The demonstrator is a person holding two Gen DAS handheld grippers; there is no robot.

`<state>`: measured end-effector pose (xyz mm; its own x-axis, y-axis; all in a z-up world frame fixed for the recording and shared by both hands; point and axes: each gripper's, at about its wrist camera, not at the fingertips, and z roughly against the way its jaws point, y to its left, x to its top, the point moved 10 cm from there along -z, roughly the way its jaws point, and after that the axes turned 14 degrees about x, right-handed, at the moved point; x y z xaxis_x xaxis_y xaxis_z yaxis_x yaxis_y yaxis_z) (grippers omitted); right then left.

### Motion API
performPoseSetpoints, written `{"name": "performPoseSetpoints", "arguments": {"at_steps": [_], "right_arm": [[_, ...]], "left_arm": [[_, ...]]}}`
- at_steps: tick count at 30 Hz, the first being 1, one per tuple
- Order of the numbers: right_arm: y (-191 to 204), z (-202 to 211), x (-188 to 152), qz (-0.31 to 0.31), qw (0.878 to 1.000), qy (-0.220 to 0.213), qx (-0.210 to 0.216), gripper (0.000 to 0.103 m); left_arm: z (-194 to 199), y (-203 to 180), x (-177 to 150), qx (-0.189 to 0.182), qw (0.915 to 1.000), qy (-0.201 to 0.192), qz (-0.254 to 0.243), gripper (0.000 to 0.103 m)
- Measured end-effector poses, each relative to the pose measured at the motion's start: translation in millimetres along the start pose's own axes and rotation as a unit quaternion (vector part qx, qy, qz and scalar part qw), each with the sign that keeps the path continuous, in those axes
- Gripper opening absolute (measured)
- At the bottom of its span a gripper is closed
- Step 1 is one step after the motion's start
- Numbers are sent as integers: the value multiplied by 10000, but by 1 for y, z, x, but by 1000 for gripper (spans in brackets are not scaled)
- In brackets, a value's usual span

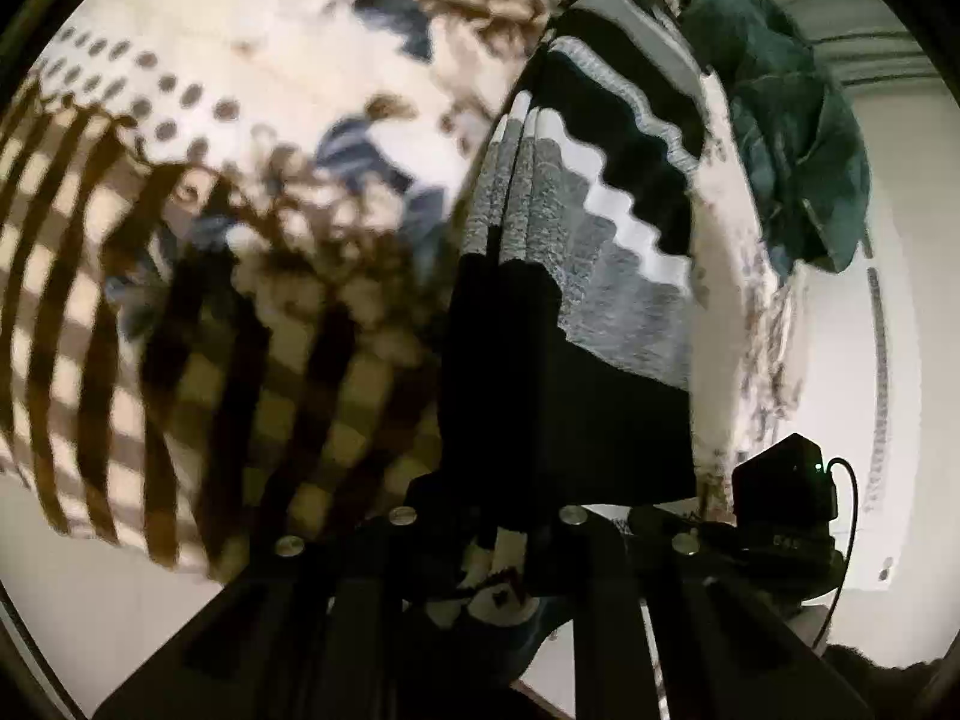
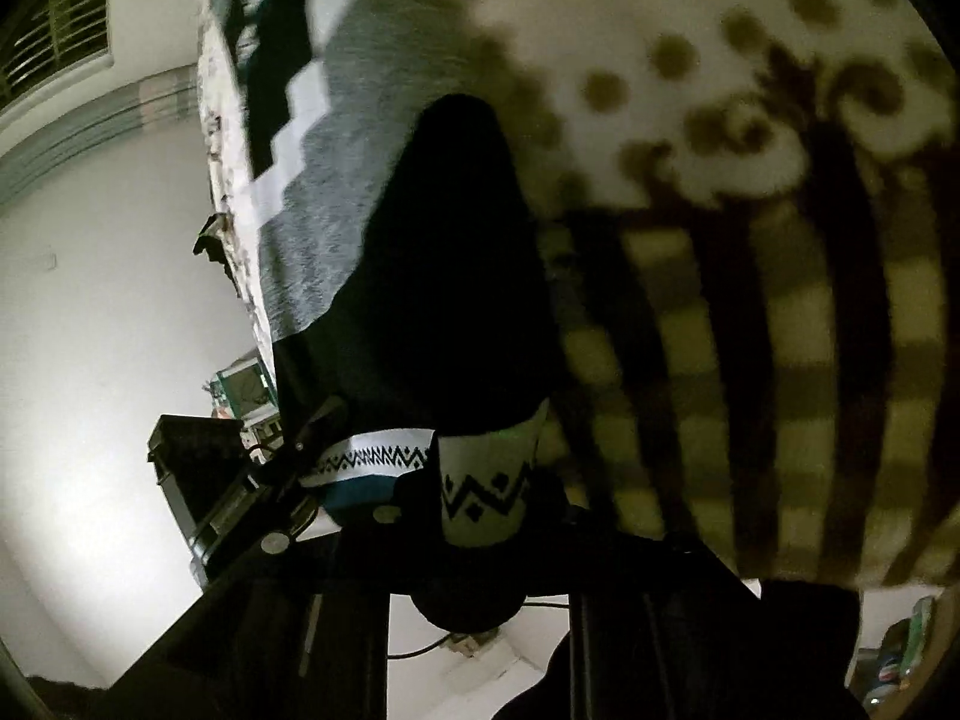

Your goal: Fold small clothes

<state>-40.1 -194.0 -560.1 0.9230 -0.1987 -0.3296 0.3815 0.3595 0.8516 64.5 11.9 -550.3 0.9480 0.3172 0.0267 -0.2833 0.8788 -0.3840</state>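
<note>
Both tools grip the black, grey and white knitted garment (image 1: 570, 312) by its zigzag-patterned hem: left tool (image 1: 498, 576) and right tool (image 2: 480, 504) clamped shut, cloth stretching up-frame over the patterned bedspread (image 1: 210, 240).

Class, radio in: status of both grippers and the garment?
Left gripper and right gripper both shut on the sock's cuff. Sock on patterned bedspread. Nothing blocking.
</note>
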Motion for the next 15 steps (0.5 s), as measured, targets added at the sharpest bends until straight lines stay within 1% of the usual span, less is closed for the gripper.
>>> {"name": "performPoseSetpoints", "arguments": {"at_steps": [3, 5, 8, 11, 13, 14, 15], "right_arm": [[27, 13, -2, 189, 9998, -70, 19, 16], [44, 20, -2, 279, 9995, -127, 46, 16], [77, 31, 9, 451, 9985, -275, 118, 16], [119, 44, 37, 704, 9960, -499, 221, 16], [150, 54, 64, 902, 9933, -653, 317, 16], [167, 59, 83, 1037, 9912, -755, 334, 16], [183, 62, 104, 1184, 9887, -864, 317, 16]], "left_arm": [[22, -5, 4, -320, 9989, -47, 341, 10], [35, -13, 11, -512, 9975, -99, 481, 10], [56, -34, 34, -871, 9935, -228, 700, 10], [76, -61, 75, -1325, 9867, -409, 848, 10], [84, -84, 115, -1585, 9821, -550, 852, 10], [86, -94, 136, -1624, 9812, -640, 823, 10], [86, -105, 164, -1641, 9806, -745, 773, 10]]}}
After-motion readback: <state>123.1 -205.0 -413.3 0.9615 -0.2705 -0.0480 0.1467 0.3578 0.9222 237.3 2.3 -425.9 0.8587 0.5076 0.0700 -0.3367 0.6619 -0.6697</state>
